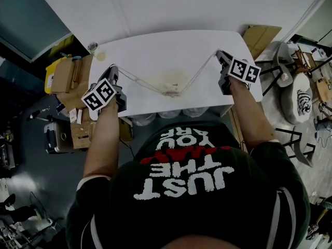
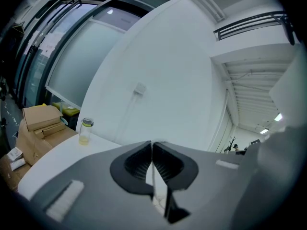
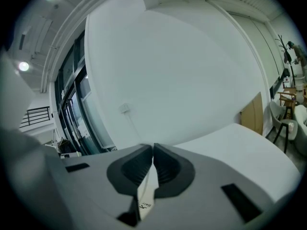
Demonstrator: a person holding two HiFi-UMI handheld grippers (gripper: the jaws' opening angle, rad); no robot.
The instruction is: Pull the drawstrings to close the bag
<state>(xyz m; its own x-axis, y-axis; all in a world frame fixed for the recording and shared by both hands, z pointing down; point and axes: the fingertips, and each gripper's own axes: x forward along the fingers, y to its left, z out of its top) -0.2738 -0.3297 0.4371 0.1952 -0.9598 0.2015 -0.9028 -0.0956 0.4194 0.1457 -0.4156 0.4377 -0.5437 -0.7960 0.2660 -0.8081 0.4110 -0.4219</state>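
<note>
Head view: a white worktop with a small pale, yellowish bag lying near the middle of its near half.

Two cords leave the bag's top, one to each side, and together they form a shallow V.
- The left drawstring runs up and left to the left claw, which is over the worktop's left edge.
- The right drawstring runs up and right to the right claw, which is near the far right corner.
- Both cords look straight rather than slack.
- The claws are well apart, with the bag between them and nearer the person.

Left gripper view: the left claw has its jaws together. The ribbed pads meet at the tips, with a thin pale strip pinched between them, taken to be the left drawstring.

Right gripper view: the right claw also has its jaws together. They are clamped on a white strip with small print at its lower end, the end of the right drawstring.

Surroundings: a small jar with a yellow-green lid and pale liquid stands at the worktop's far left corner. Cardboard boxes are stacked just beyond that edge.
</note>
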